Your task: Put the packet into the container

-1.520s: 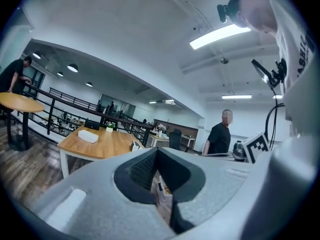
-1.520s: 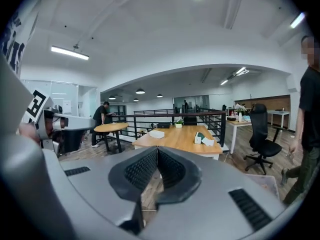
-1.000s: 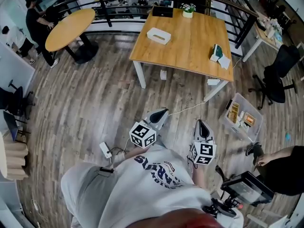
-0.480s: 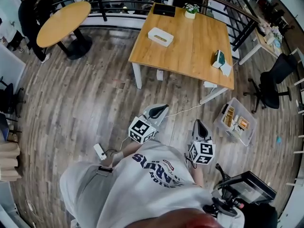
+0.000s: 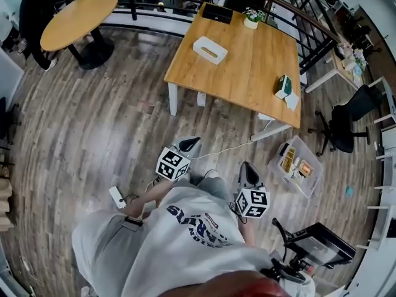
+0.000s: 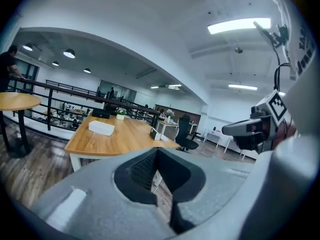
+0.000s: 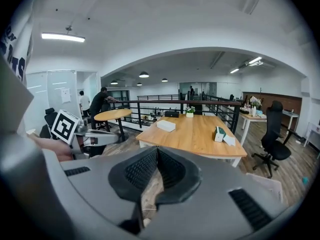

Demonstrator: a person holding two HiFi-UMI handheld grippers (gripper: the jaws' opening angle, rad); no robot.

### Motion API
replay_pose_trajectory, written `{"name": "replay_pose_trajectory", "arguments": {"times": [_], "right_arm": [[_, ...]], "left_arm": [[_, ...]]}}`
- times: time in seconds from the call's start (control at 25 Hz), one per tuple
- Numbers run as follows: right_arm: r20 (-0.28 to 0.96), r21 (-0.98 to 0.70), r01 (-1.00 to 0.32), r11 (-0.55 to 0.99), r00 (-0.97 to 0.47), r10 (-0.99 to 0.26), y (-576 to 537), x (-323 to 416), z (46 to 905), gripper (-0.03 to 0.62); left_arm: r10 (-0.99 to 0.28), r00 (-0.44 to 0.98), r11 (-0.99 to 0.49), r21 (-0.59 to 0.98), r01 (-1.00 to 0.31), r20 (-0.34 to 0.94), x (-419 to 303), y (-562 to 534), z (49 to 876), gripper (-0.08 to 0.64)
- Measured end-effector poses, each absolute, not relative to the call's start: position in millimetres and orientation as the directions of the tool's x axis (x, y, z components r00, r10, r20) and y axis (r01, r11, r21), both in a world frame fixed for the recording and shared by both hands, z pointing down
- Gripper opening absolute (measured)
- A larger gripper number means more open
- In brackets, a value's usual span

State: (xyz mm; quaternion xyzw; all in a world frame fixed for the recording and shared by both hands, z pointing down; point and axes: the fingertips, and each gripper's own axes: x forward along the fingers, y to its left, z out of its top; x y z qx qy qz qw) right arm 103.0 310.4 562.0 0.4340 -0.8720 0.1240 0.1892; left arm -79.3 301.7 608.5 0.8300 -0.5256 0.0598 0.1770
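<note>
Above grey-brown plank floor (image 5: 111,122) | left gripper (image 5: 189,143): jaws together, empty | right gripper (image 5: 247,168): jaws together, empty | green-white packet (image 5: 283,86) on square wooden table (image 5: 247,60)

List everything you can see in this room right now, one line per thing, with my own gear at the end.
square table: one, light wood, middle back
white box: one, white, on the square table's left part
packet: one, green and white, near the square table's right edge
potted plant: one, white pot, square table's far edge
round table: one, light wood, far left
clear bin: one, transparent, on the floor at right, small items inside
office chair: one, black, far right
power strip: one, white, floor at left
left gripper: one, grey, jaws shut, empty
right gripper: one, grey, jaws shut, empty
</note>
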Motion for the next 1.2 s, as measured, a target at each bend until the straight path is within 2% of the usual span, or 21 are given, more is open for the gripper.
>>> {"name": "replay_pose_trajectory", "arguments": {"times": [0.24, 0.4, 0.6, 1.0, 1.2], "right_arm": [[0.449, -0.055, -0.792, 0.609, -0.564, -0.693, 296.8, 103.8, 570.1, 0.009], [0.424, -0.079, -0.790, 0.608, -0.579, -0.697, 254.6, 102.7, 572.1, 0.009], [0.385, -0.112, -0.751, 0.651, -0.637, -0.668, 196.2, 90.7, 567.3, 0.008], [0.402, -0.165, -0.722, 0.672, -0.671, -0.623, 60.2, 105.9, 587.9, 0.009], [0.379, -0.189, -0.722, 0.666, -0.679, -0.629, -10.6, 114.7, 590.8, 0.008]], "left_arm": [[-0.840, 0.520, -0.476, 0.250, -0.843, 0.156, -41.9, 277.8, 573.6, 0.000], [-0.815, 0.562, -0.527, 0.227, -0.819, 0.139, -14.6, 262.0, 557.9, 0.000], [-0.832, 0.540, -0.493, 0.278, -0.824, 0.126, 7.6, 233.1, 547.5, 0.000], [-0.838, 0.531, -0.503, 0.195, -0.842, 0.126, 6.1, 124.4, 534.6, 0.000], [-0.878, 0.460, -0.431, 0.196, -0.881, 0.133, -7.7, 62.2, 531.6, 0.000]]}}
